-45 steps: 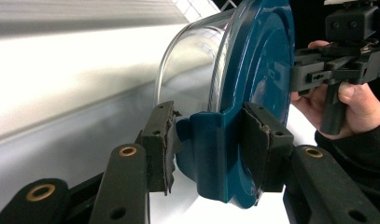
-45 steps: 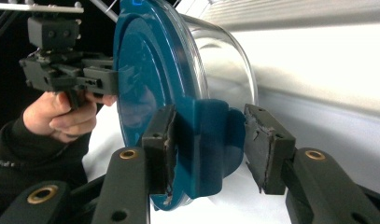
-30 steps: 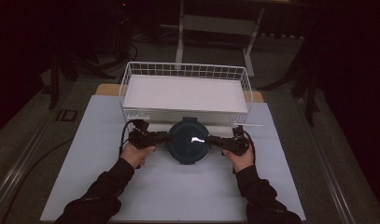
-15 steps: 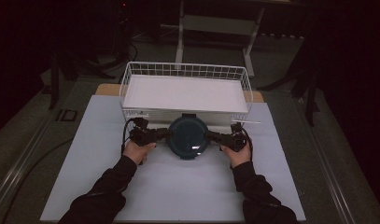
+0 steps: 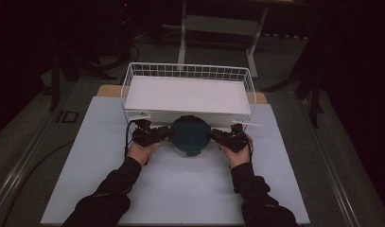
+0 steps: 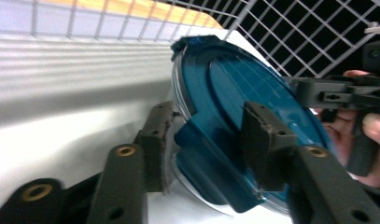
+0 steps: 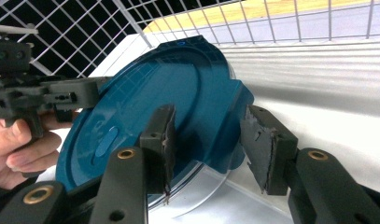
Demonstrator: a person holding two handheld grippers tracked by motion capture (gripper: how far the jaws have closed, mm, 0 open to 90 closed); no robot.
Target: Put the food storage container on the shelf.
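Just in front of the white wire basket point(image 5: 188, 71), the round blue-lidded container point(image 5: 190, 135) sits between both tongs on the white counter point(image 5: 176, 189). The left tongs point(image 5: 157, 135) clamp its left latch tab; the right tongs point(image 5: 218, 135) straddle the opposite tab, seemingly gripping it, though a small gap shows beside one pad point(image 7: 264, 149)

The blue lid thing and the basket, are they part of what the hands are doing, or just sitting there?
In use:
- round blue-lidded container
- left gripper and right gripper, one at each side tab
- white wire basket, probably, just behind the container

Just there:
- white table mat
- metal stand on the floor behind
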